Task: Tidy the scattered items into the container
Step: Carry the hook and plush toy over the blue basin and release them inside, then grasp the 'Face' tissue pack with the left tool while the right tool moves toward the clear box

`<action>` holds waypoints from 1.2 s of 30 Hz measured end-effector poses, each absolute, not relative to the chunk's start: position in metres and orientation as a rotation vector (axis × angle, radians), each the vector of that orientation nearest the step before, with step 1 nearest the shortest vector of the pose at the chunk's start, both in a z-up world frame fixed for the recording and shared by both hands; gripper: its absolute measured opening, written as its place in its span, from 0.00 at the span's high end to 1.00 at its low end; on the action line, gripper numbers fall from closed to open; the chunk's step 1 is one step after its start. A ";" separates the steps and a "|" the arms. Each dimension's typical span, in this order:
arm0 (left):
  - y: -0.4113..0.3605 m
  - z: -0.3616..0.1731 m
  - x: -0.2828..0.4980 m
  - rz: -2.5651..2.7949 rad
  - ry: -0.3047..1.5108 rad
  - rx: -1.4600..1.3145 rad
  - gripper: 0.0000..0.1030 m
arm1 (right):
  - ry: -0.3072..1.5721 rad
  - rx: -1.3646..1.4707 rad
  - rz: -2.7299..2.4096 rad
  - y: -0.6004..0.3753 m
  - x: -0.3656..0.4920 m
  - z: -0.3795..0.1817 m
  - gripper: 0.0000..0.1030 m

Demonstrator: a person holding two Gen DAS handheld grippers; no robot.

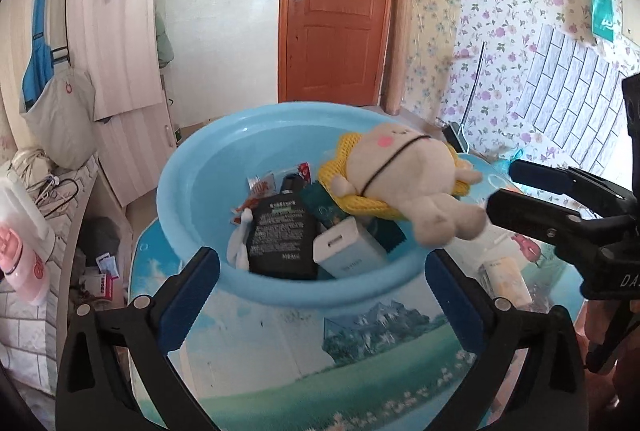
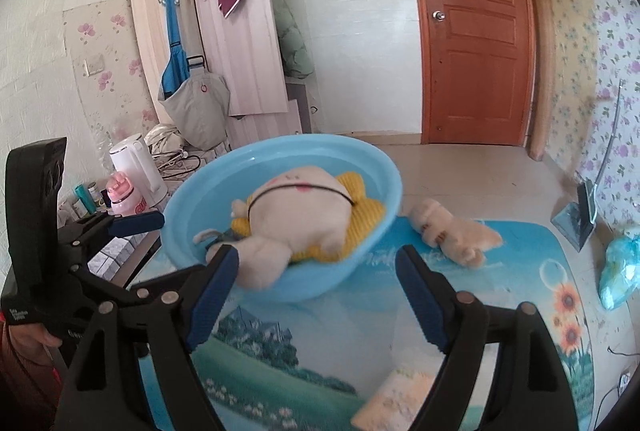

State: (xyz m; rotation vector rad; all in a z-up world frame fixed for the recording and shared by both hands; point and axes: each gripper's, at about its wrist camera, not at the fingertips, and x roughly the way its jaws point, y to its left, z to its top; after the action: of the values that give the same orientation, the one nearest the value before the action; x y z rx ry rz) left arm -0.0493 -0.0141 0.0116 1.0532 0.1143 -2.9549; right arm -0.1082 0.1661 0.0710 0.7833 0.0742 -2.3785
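Observation:
A light blue basin (image 1: 182, 171) stands on the table and holds a black bottle (image 1: 280, 235), a white power bank (image 1: 348, 251) and several sachets. A cream plush toy with a yellow mesh back (image 1: 404, 183) hangs blurred over the basin's right rim, its feet by the tips of my right gripper (image 1: 502, 189). In the right wrist view that gripper (image 2: 316, 259) is open wide; the plush toy (image 2: 296, 215) brushes the left finger and is not clamped. My left gripper (image 1: 320, 257) is open before the basin (image 2: 320, 145) with nothing between its fingers.
A second cream plush (image 2: 452, 235) lies on the landscape-print mat (image 2: 280, 351) right of the basin. A pale tube (image 2: 400, 399) lies near my right gripper. A white kettle (image 2: 136, 167) and pink bottle (image 2: 120, 197) stand on the side counter. A dustpan (image 2: 576, 223) stands at the right.

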 end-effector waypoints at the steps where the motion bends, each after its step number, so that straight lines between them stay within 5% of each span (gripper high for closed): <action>1: -0.012 0.011 -0.047 -2.949 0.112 1.059 0.00 | 0.069 0.789 -2.385 0.172 -0.104 0.069 0.21; 10: 0.011 -0.017 -0.021 -2.958 0.233 1.209 0.00 | 0.032 0.877 -2.451 0.222 -0.081 0.048 0.21; 36: 0.144 -0.044 -0.054 -3.097 0.075 1.470 0.00 | -0.091 1.009 -2.552 0.305 -0.075 0.012 0.21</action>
State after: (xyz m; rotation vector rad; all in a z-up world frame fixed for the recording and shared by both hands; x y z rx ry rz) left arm -0.0538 0.1440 -0.0440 1.4695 0.0746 -3.0972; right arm -0.0754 0.3051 0.0123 1.0091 -0.0914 -2.5518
